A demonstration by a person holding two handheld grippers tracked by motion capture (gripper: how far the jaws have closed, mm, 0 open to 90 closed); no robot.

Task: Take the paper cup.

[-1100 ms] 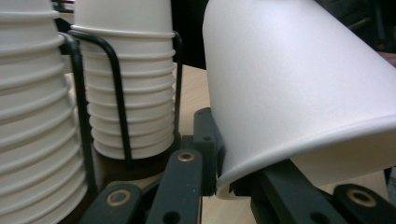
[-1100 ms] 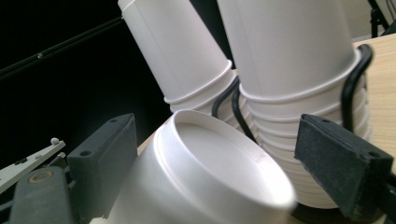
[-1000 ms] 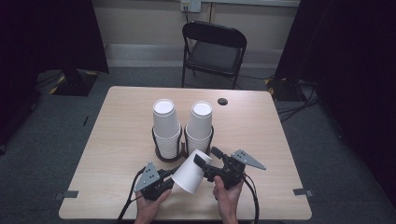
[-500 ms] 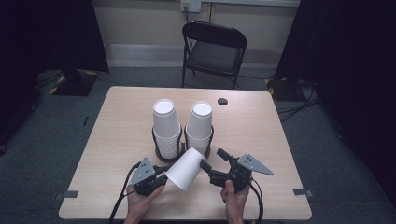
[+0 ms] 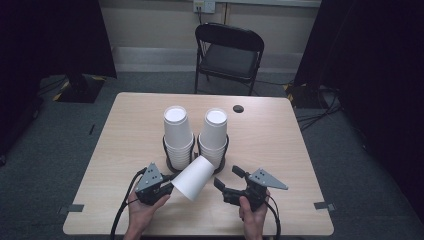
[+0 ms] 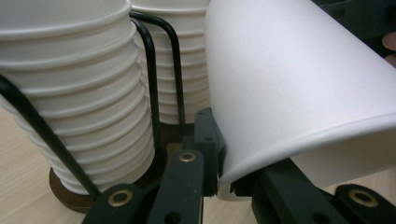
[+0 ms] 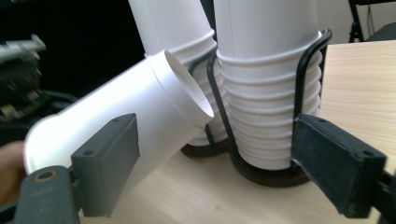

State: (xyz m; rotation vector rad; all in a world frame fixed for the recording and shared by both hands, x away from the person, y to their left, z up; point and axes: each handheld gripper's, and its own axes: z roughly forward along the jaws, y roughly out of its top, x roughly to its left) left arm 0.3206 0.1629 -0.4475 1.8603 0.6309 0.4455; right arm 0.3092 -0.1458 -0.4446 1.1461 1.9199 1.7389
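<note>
A single white paper cup (image 5: pixel 192 177) lies tilted above the table's front, its mouth toward the person. My left gripper (image 5: pixel 169 186) is shut on the cup's rim (image 6: pixel 261 154), one jaw inside and one outside. To the cup's right, my right gripper (image 5: pixel 226 177) stands open. Its jaws have just been closing, and no pad touches the cup (image 7: pixel 140 107), whose base end lies beyond the left jaw. Behind stand two tall stacks of white cups (image 5: pixel 177 132) (image 5: pixel 215 131) in a black wire holder (image 5: pixel 171 156).
The wooden table (image 5: pixel 280 145) has a small black round spot (image 5: pixel 238 108) at the back right. A black folding chair (image 5: pixel 227 55) stands beyond the far edge. Cables trail from both grippers off the front edge. Bare tabletop lies left and right of the holder.
The left gripper has lifted the cup slightly and tilted it more toward the stacks. The right gripper has stayed beside it, and its jaws stand narrower than before.
</note>
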